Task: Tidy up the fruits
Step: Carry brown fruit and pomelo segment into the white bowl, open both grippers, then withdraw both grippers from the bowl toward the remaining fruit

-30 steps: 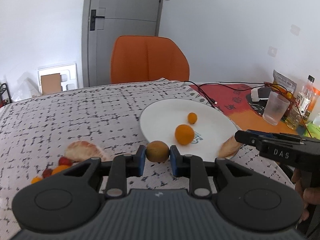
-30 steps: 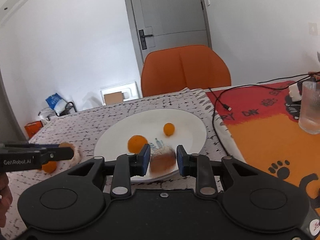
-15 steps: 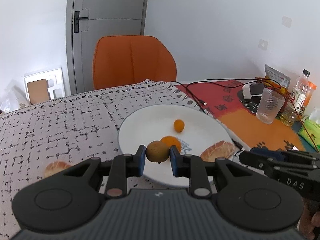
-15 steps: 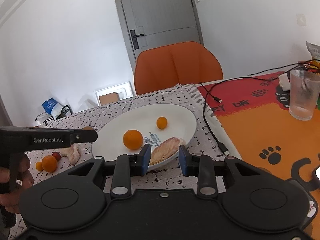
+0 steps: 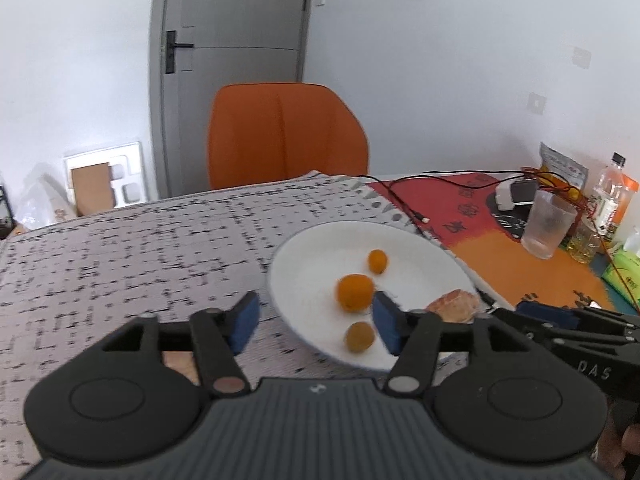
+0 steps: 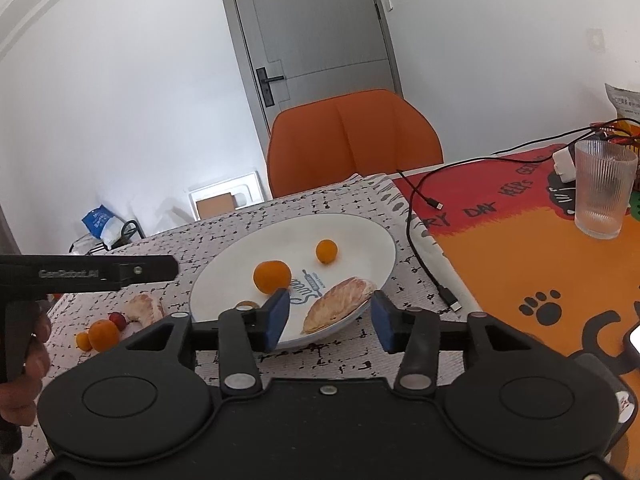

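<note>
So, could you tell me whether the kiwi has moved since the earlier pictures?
Yes: the kiwi has dropped from the opening left gripper onto the white plate.

We see a smooth, glossy white plate (image 6: 376, 240), ceramic by its look, on a matt woven cloth (image 5: 140, 240) at the left of the frame. The kiwi (image 5: 360, 337) looks dull and fuzzy; the peeled citrus segment (image 6: 340, 308) is matt and fibrous. The left gripper (image 5: 316, 322) is matt black plastic with blue rubbery pads (image 5: 244, 320). At right stands a ribbed clear tumbler (image 6: 602, 188).
</note>
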A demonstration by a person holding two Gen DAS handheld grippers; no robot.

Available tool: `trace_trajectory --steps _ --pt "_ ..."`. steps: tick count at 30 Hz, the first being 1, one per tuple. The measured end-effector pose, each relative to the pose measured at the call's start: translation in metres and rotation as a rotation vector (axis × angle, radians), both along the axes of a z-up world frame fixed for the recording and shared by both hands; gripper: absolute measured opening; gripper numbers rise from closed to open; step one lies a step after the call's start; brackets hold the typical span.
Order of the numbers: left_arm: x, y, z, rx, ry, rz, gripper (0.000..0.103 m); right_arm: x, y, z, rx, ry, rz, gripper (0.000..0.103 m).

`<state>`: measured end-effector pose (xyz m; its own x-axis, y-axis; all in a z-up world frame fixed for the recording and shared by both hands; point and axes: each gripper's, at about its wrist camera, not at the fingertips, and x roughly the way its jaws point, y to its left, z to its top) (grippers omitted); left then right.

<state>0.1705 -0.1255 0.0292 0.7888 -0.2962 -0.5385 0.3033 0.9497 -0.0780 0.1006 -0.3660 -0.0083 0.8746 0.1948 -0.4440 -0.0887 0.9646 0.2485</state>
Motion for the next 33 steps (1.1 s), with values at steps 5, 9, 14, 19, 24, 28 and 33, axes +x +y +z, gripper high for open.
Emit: trace_trajectory --steps 5,9,14,19,24,28,33 --pt "-0.008 0.025 -0.001 0.005 0.01 0.051 0.083 -0.001 0.006 -0.001 0.003 -0.002 0.015 0.058" --pt "-0.012 0.044 -0.002 0.008 0.036 0.092 0.083 -0.005 0.012 0.0 0.014 -0.008 0.023 0.07" --pt "-0.019 0.063 -0.002 0.007 0.035 0.127 0.085 -0.01 0.025 0.0 0.007 -0.016 0.051 0.08" --pt "-0.023 0.08 0.001 -0.001 0.03 0.169 0.086 -0.013 0.038 0.002 -0.002 -0.024 0.091 0.086" --pt "-0.027 0.096 -0.002 0.002 0.043 0.191 0.086 -0.011 0.047 0.006 -0.005 -0.022 0.098 0.09" --pt "-0.03 0.111 -0.004 -0.001 0.046 0.213 0.086 -0.009 0.058 0.007 -0.009 -0.024 0.11 0.096" --pt "-0.033 0.129 -0.008 -0.006 0.039 0.218 0.086 -0.007 0.075 0.007 -0.024 -0.015 0.141 0.096"
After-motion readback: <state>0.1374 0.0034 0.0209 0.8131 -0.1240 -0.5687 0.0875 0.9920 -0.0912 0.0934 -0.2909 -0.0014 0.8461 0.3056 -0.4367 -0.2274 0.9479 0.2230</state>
